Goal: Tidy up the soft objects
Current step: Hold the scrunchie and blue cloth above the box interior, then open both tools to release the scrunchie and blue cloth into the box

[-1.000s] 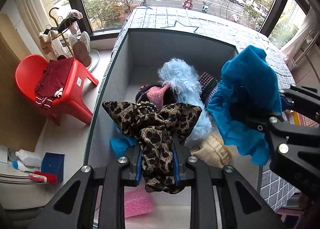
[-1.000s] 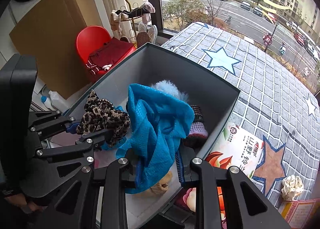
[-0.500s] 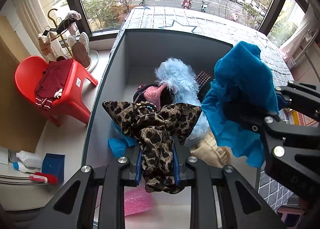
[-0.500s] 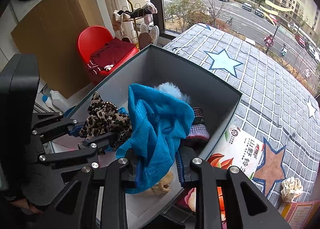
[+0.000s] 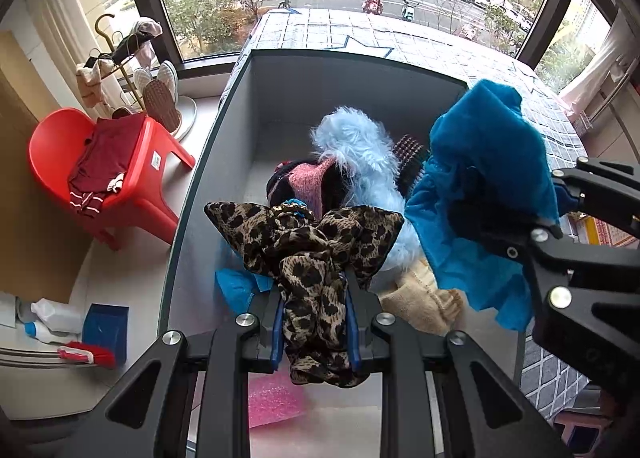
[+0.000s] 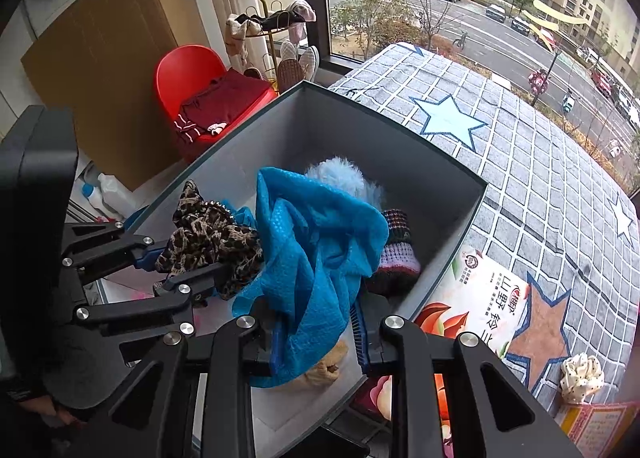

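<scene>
My left gripper is shut on a leopard-print cloth and holds it over the near end of a grey storage box. It also shows in the right wrist view. My right gripper is shut on a blue cloth above the same box, to the right of the left gripper. The blue cloth shows in the left wrist view. In the box lie a light blue fluffy item, a pink and black knit and a beige knit.
The box sits on a grey star-patterned cover. A printed bag lies by the box's right side, with a white scrunchie further right. A red chair with a dark red garment and a shoe rack stand left.
Both grippers have drifted slightly, the blue cloth shifting a little toward the box's middle. Both stay shut on their cloths.
</scene>
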A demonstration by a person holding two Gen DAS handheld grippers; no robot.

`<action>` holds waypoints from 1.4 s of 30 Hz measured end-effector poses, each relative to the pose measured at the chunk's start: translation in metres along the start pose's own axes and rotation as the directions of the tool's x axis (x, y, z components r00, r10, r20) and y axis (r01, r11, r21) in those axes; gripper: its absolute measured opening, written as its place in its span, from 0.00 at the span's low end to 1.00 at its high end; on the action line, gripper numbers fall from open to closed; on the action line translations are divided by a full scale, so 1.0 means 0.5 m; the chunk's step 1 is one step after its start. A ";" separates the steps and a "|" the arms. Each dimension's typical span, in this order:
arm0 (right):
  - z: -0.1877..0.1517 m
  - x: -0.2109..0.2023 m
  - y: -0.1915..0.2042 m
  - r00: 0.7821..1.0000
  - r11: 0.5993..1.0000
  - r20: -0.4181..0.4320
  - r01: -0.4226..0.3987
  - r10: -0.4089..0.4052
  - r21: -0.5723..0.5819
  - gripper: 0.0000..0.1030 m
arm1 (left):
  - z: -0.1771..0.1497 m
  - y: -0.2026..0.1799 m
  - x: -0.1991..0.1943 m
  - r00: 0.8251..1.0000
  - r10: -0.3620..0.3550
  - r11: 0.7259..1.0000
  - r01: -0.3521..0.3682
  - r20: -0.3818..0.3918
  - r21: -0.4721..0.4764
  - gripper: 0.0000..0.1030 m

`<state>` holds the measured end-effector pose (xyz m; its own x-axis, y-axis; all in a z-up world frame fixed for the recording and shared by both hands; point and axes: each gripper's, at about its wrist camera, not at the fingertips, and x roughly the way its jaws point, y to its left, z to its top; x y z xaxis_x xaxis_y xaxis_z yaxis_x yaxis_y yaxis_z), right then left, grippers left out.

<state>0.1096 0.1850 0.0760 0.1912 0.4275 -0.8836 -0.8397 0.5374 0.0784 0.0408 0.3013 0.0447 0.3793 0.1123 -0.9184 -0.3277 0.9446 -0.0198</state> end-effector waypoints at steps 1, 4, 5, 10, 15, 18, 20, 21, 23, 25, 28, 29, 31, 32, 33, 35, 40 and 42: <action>0.000 0.000 0.001 1.000 1.000 0.001 0.000 0.000 -0.002 0.26 | -0.002 -0.001 0.002 1.000 -0.001 1.000 0.001 0.000 0.000 0.25; 0.000 0.000 0.002 1.000 1.000 0.003 -0.002 0.002 -0.002 0.26 | -0.003 -0.001 0.002 1.000 -0.002 1.000 0.002 0.000 0.000 0.25; 0.000 0.001 0.002 1.000 1.000 0.002 -0.002 0.002 -0.001 0.26 | -0.004 -0.001 0.002 1.000 -0.001 1.000 0.001 0.000 0.000 0.25; -0.005 0.006 0.000 1.000 1.000 -0.006 0.000 0.000 0.000 0.26 | -0.006 -0.002 0.006 1.000 0.004 1.000 -0.004 -0.006 -0.002 0.25; -0.007 0.008 -0.002 1.000 1.000 -0.007 -0.001 0.001 0.002 0.26 | -0.007 -0.002 0.005 1.000 0.005 1.000 -0.005 -0.007 -0.002 0.25; -0.007 0.007 -0.001 1.000 1.000 -0.007 -0.005 0.005 -0.001 0.26 | -0.008 -0.002 0.005 1.000 0.007 1.000 -0.007 -0.009 0.000 0.25; -0.007 0.006 0.000 1.000 1.000 -0.005 -0.007 0.007 -0.003 0.26 | -0.007 -0.002 0.004 1.000 0.008 1.000 -0.008 -0.009 0.001 0.25; -0.007 0.007 0.001 1.000 1.000 -0.005 -0.008 0.008 -0.002 0.26 | -0.007 -0.002 0.004 1.000 0.008 1.000 -0.008 -0.009 0.001 0.25; -0.007 0.006 0.001 1.000 1.000 -0.005 -0.008 0.008 -0.003 0.26 | -0.007 -0.002 0.003 1.000 0.009 1.000 -0.009 -0.008 0.001 0.25; -0.007 0.006 0.001 1.000 1.000 -0.004 -0.007 0.007 -0.004 0.26 | -0.006 -0.002 0.002 1.000 0.010 1.000 -0.010 -0.007 0.002 0.25; -0.007 0.004 0.002 1.000 1.000 -0.003 -0.007 0.007 -0.002 0.26 | -0.007 -0.003 0.002 1.000 0.010 1.000 -0.010 -0.008 0.002 0.25; -0.007 0.004 0.003 1.000 1.000 -0.003 -0.006 0.006 -0.003 0.26 | -0.007 -0.003 0.001 1.000 0.010 1.000 -0.010 -0.008 0.002 0.25; -0.007 0.004 0.004 1.000 1.000 -0.004 -0.007 0.007 -0.005 0.26 | -0.007 -0.003 0.001 1.000 0.010 1.000 -0.010 -0.008 0.003 0.25; -0.006 0.004 0.005 1.000 1.000 -0.004 -0.008 0.008 -0.005 0.26 | -0.008 -0.003 0.001 1.000 0.011 1.000 -0.011 -0.009 0.002 0.25; -0.007 0.004 0.004 1.000 1.000 -0.005 -0.008 0.008 -0.005 0.26 | -0.008 -0.003 0.002 1.000 0.010 1.000 -0.010 -0.010 0.000 0.25; -0.007 0.004 0.004 1.000 1.000 -0.005 -0.009 0.009 -0.005 0.26 | -0.010 -0.002 0.002 1.000 0.012 1.000 -0.012 -0.011 0.000 0.25; -0.004 0.008 0.006 1.000 1.000 -0.006 -0.013 0.013 -0.005 0.26 | -0.010 -0.002 0.005 1.000 0.015 1.000 -0.015 -0.016 -0.006 0.25; -0.005 0.008 0.007 1.000 1.000 -0.007 -0.016 0.016 -0.006 0.26 | -0.010 -0.001 0.005 1.000 0.014 1.000 -0.014 -0.017 -0.008 0.27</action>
<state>0.1064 0.1867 0.0719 0.1743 0.4309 -0.8854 -0.8455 0.5264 0.0897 0.0376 0.2995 0.0406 0.3600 0.1202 -0.9252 -0.3402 0.9403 -0.0102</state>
